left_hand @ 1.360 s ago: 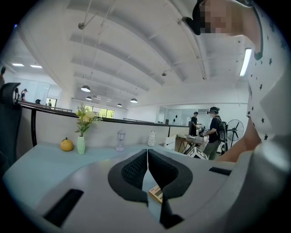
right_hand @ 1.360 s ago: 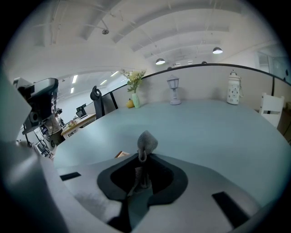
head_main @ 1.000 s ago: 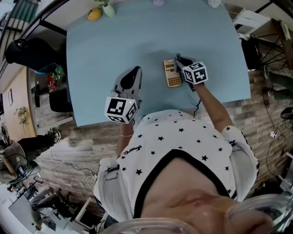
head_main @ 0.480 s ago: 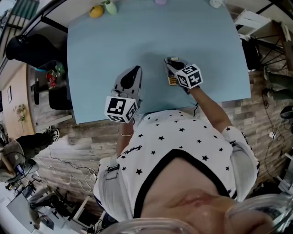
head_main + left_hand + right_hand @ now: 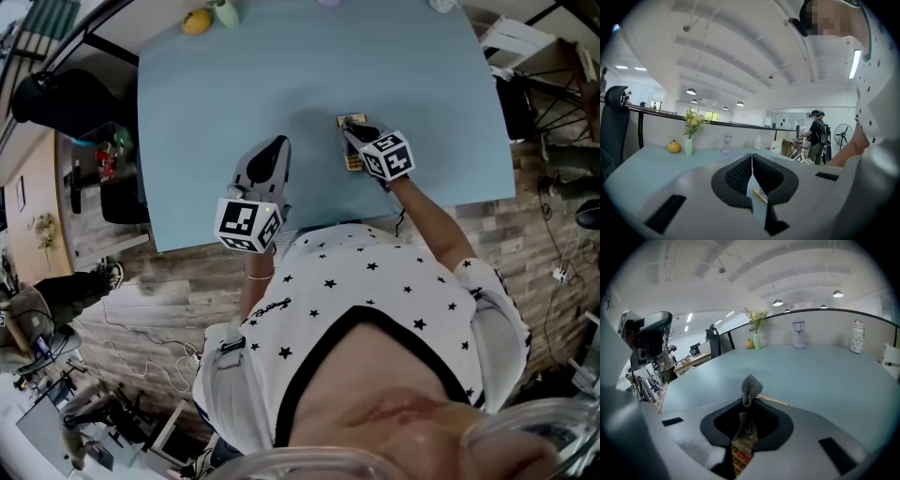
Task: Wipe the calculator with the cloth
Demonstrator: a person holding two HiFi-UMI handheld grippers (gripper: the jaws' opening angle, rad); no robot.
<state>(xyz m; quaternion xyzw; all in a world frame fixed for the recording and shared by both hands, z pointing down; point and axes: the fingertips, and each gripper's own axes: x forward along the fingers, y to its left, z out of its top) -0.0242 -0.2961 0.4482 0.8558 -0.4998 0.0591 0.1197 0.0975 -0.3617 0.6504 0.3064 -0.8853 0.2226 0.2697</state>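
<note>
Head view, from the left: a yellow fruit (image 5: 197,22) and a vase (image 5: 225,15) stand at the far edge of the pale blue worktop (image 5: 216,103). Nearer the person, the left tongs (image 5: 275,148) hover over bare surface, well apart from the work. In the left gripper view their tips are pressed together with nothing between them, and only a corner of the calculator (image 5: 760,194) shows through the lower gap.

To the right, the right tongs (image 5: 354,129) sit over the calculator, which lies flat near the worktop's middle (only its ends show past the tongs in the head view). The right gripper view shows them pinching the grey cloth (image 5: 751,385) – a bunched end sticks up past the tips, the rest hangs down onto the keys.
</note>
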